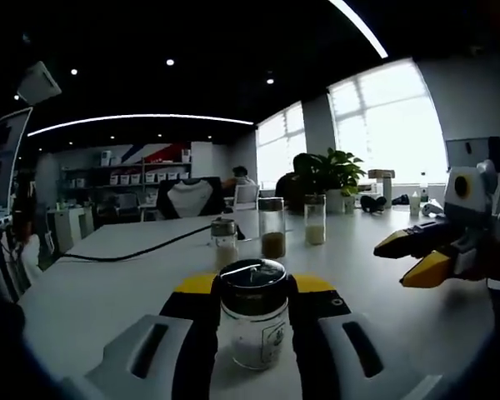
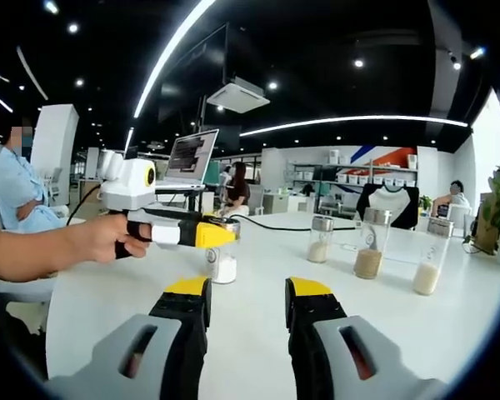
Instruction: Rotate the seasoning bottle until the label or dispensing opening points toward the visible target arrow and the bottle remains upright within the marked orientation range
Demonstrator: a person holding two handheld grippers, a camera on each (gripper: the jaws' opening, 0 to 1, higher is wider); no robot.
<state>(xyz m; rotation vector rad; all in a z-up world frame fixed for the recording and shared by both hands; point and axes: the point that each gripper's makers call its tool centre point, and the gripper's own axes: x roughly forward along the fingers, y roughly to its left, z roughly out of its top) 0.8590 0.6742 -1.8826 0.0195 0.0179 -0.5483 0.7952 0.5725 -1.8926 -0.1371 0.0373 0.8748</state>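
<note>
Broad white table point(image 1: 108, 283) in an open office, three taller jars point(image 1: 272, 227) standing further back. Upright near its edge, the seasoning bottle point(image 1: 252, 321), long axis vertical, clamped between the jaws of the left gripper point(image 1: 252, 292), dark cap uppermost. Spread wide and holding nothing, the right gripper point(image 2: 247, 293), just beside. No target arrow discernible.

Bright windows point(image 1: 383, 125), white table point(image 1: 108, 283)

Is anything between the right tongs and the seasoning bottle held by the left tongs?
Nothing visible. In the right gripper view, bare white table lies between the open right tongs and the seasoning bottle, gripped by the left tongs.
</note>
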